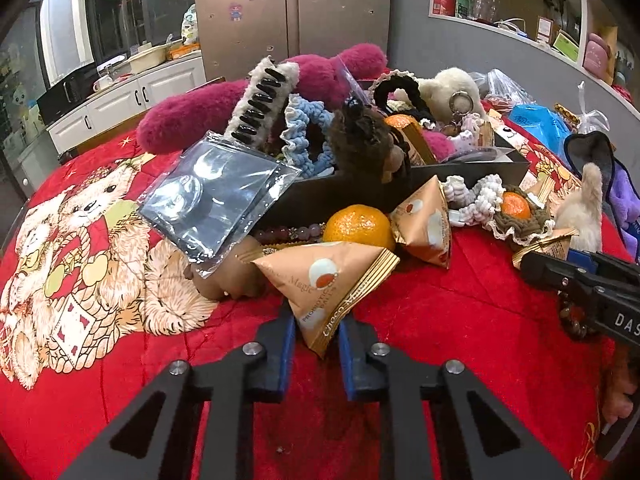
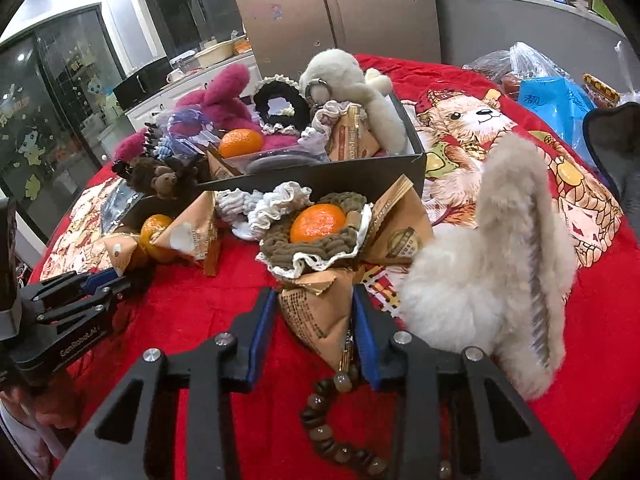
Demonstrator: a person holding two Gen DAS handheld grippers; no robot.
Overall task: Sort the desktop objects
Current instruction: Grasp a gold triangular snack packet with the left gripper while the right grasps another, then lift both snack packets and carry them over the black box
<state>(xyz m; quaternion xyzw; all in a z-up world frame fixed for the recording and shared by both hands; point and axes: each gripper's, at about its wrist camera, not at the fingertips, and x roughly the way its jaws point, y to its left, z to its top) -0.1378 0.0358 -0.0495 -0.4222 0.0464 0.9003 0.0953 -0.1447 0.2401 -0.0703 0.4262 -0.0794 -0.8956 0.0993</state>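
A red teddy-bear cloth (image 1: 460, 300) covers your desk, a steel fridge behind. Your left claw (image 1: 316, 330) is clenched on a triangular "Choco Magic" packet (image 1: 332, 280) near the desk's front edge. Your right claw (image 2: 316, 312) grips a tan printed packet (image 2: 316, 308) beside a bead bracelet (image 2: 332, 432), before the black box (image 2: 320, 172).

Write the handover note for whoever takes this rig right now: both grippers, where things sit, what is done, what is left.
Left gripper: shut on a triangular snack packet, resting on the red cloth.
Right gripper: shut on another snack packet beneath the brown scrunchie.
Black box already holds plush toys, scrunchies and an orange.
Left outside: loose orange, bead bracelet, fluffy clip, white scrunchie.
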